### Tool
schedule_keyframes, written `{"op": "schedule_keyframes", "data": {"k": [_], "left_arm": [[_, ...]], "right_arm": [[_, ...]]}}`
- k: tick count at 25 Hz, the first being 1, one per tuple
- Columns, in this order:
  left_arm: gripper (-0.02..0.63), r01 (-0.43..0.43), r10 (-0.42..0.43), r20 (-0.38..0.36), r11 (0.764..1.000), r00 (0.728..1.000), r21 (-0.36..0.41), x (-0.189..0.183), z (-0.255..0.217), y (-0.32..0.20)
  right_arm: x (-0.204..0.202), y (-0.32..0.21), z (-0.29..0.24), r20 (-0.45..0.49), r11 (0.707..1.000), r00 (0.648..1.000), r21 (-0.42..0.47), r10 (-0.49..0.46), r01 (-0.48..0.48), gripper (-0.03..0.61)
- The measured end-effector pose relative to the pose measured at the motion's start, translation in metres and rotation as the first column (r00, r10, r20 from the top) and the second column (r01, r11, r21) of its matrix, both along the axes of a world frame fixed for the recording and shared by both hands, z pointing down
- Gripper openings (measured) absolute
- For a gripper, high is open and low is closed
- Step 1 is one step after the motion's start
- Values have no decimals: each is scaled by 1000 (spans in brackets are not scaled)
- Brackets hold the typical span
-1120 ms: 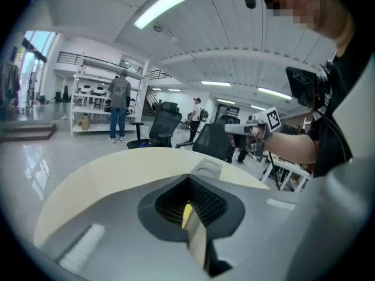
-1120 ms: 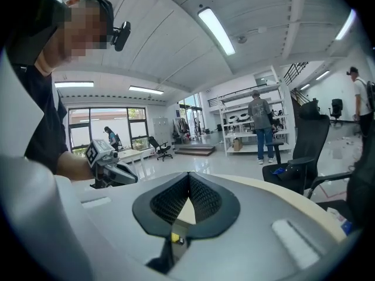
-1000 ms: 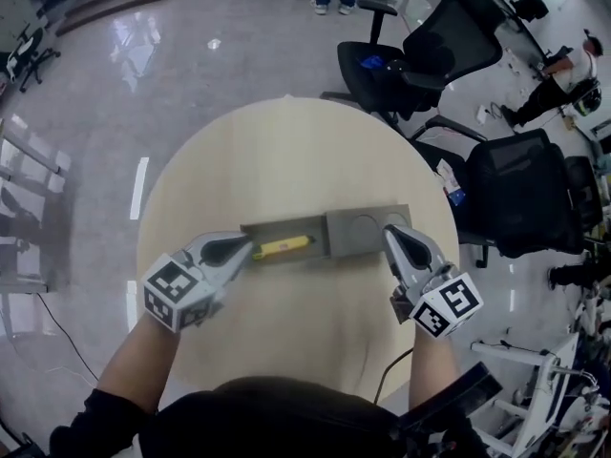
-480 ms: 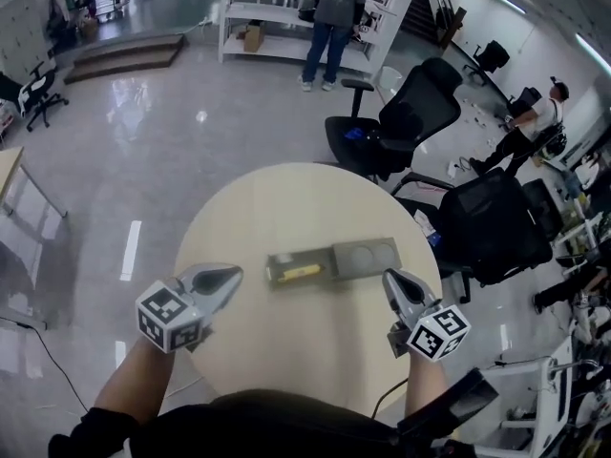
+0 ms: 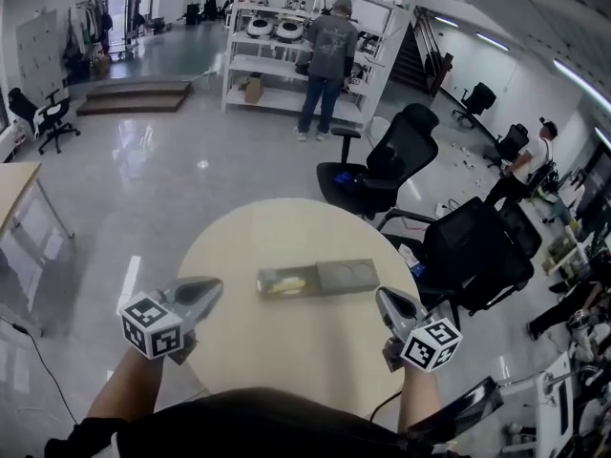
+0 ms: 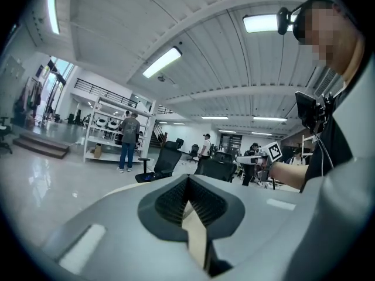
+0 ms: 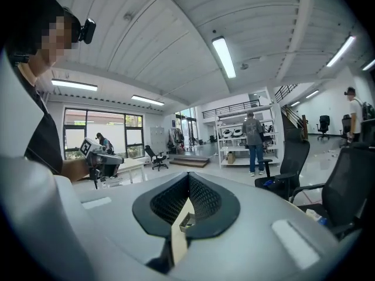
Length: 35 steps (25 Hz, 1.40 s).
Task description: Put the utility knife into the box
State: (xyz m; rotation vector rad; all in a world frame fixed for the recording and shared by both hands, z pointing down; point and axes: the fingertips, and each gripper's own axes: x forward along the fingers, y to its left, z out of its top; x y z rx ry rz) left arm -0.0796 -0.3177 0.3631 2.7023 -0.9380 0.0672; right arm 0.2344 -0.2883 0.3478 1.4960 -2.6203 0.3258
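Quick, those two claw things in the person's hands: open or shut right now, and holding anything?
Left grey gripper: jaws shut, nothing held.
Right grey gripper: jaws shut, nothing held.

Counter (image 5: pixel 286 342) bare btwn left gripper (image 5: pixel 212 287) & right gripper (image 5: pixel 384 297), so straight run in to box (image 5: pixel 320 278) at centre. Box is only obstacle on top, bare wood all round it. Office chairs (image 5: pixel 458 251) crowd far-right rim; floor (image 5: pixel 143 189) off left rim open.
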Motion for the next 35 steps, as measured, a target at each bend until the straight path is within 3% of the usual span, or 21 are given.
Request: {"op": "schedule_keyframes", "data": {"k": [5,12,23,28,35], "left_arm": [[-2,22,-24,-65,999,998,-29,61,-7,65],[-2,20,-25,-69,998,997,-62,128,2,133],[-2,24,-21,-76,999,997,28,76,-35,136],[-2,47,-45,-90,998,995,28,44,-32,139],[-2,42,-39,-111,999,993,18,43,-24,131]], "right_arm": [[36,58,3,25,997,997,-17,-70,70,14],[81,116,18,71,991,990,-49,-123,127,14],[45,131,2,89,998,994,-14,-64,66,12],[19,131,-3,50,997,995,0,-82,82,12],[16,126,1,33,996,996,2,-87,87,12]]}}
